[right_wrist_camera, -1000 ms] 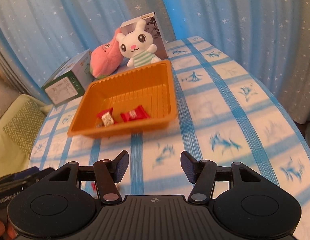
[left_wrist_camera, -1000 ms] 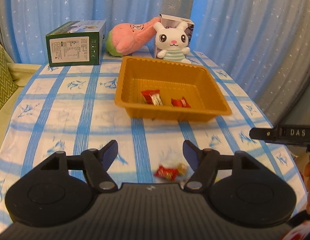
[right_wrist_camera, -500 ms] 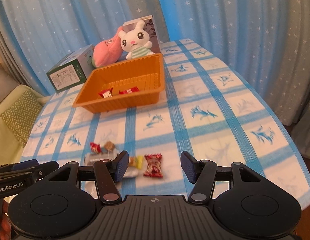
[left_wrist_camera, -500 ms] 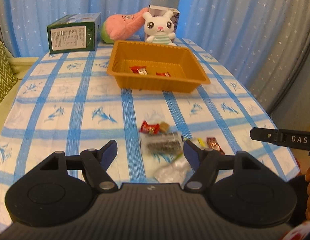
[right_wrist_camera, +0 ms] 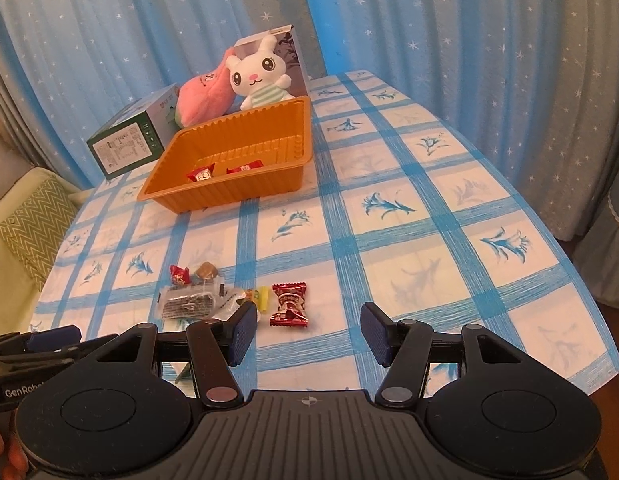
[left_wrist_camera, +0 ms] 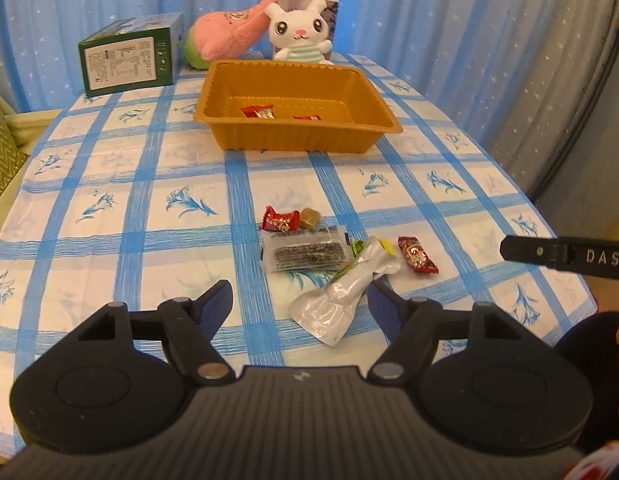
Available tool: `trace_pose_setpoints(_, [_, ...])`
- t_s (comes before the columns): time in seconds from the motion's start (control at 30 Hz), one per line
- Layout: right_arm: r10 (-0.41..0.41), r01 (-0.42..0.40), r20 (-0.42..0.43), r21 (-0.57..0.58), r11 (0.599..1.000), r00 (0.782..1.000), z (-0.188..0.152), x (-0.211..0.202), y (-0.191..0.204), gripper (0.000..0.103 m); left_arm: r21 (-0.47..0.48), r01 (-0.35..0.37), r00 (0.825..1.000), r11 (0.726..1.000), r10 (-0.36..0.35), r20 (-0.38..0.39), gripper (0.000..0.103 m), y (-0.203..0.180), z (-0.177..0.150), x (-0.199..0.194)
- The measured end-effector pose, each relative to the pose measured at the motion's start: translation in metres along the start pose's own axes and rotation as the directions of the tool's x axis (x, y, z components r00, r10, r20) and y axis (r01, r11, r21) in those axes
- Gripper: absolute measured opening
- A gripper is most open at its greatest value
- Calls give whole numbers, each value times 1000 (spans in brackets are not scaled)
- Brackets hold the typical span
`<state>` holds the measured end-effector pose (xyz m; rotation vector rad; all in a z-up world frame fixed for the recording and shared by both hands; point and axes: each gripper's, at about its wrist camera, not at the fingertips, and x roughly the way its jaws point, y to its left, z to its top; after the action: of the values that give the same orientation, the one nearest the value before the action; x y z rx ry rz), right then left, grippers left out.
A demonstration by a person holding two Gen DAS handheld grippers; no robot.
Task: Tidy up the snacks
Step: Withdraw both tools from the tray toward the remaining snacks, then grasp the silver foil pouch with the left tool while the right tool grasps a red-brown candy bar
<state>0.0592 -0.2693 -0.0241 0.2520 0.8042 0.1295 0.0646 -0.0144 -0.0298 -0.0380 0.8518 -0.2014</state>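
Observation:
An orange tray (left_wrist_camera: 297,134) (right_wrist_camera: 229,194) stands mid-table with two red candies (left_wrist_camera: 257,112) (right_wrist_camera: 201,174) inside. Near the front edge lies a cluster of snacks: a small red candy (left_wrist_camera: 280,220) (right_wrist_camera: 179,274), a brown caramel (left_wrist_camera: 310,217), a clear dark-filled packet (left_wrist_camera: 305,254) (right_wrist_camera: 189,304), a silver pouch (left_wrist_camera: 343,296) and a red wrapped candy (left_wrist_camera: 417,255) (right_wrist_camera: 289,304). My left gripper (left_wrist_camera: 299,308) is open and empty, just short of the silver pouch. My right gripper (right_wrist_camera: 309,338) is open and empty, just short of the red wrapped candy.
At the table's far end sit a green box (left_wrist_camera: 129,54), a pink plush (left_wrist_camera: 225,36) and a white bunny plush (left_wrist_camera: 299,32) in front of a small box. Blue curtains hang behind. A green cushion (right_wrist_camera: 29,220) lies left of the table.
Both grippers have pulled back from the tray toward the table's front edge, bringing the snack cluster into view. Both jaws stayed open and empty.

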Motion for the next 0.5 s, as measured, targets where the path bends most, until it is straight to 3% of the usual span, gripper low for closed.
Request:
trace_pose_setpoints(0.13, [-9,9,-5,6,1000,1000,-1,5,-4,58,42,42,999,998,-41,-8,70,-3,-4,12])
trace_pose_setpoints(0.3, [-15,16,-21,28,999,1000,-2,15,-11,58,132,85,996,988,-83,-19,60,-12,-7,33])
trace_pose_setpoints(0.5, [-23,25,-38,53,998,999,-1,32,-19,58,262,144,990,954,-134,-53,52,-25,-2,61])
